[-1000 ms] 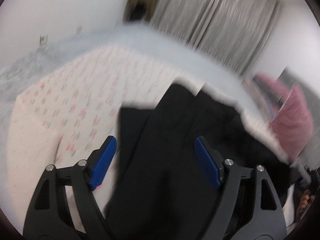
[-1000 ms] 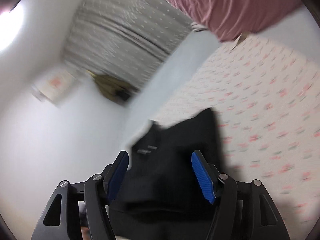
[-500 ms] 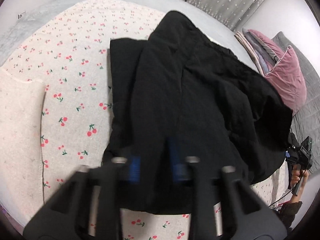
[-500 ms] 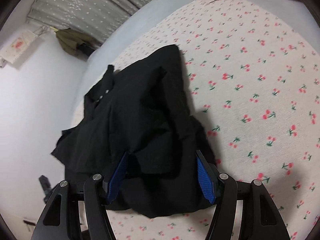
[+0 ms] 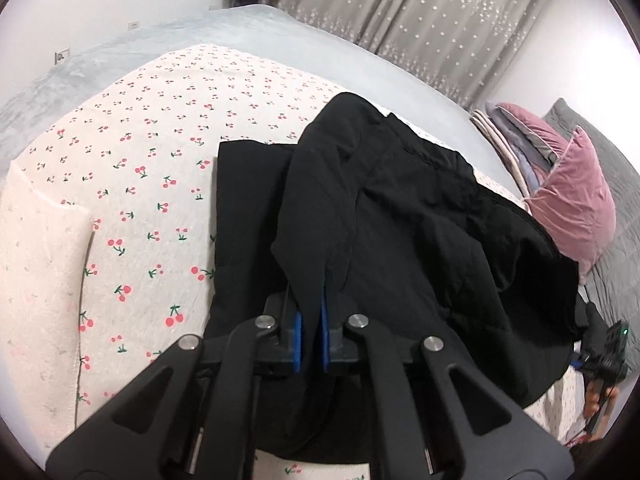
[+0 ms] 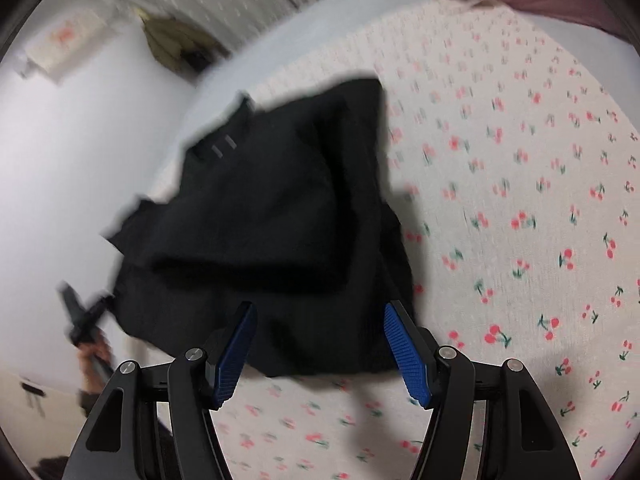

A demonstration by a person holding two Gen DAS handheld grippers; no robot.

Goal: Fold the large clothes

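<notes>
A large black garment [image 5: 420, 240] lies crumpled on the cherry-print bedsheet [image 5: 160, 160]. My left gripper [image 5: 311, 316] is shut on a raised fold of the cloth near its near-left edge, and the fabric rises in a ridge between the blue pads. In the right wrist view the same garment [image 6: 280, 208] lies blurred below my right gripper [image 6: 320, 344]. That gripper stands open over the garment's near edge, its pads apart on either side of the cloth without pressing on it. The right gripper [image 5: 604, 356] also shows at the far right edge of the left wrist view, held by a hand.
A pink velvet pillow [image 5: 576, 208] and stacked bedding lie to the right of the garment. A cream blanket [image 5: 36, 280] covers the bed's left corner. Grey curtains [image 5: 420, 20] hang behind the bed. Bare cherry-print sheet [image 6: 520, 200] spreads right of the garment.
My left gripper closed from wide open onto a fold of the black garment. The right gripper tipped down toward the garment's near edge and stayed open.
</notes>
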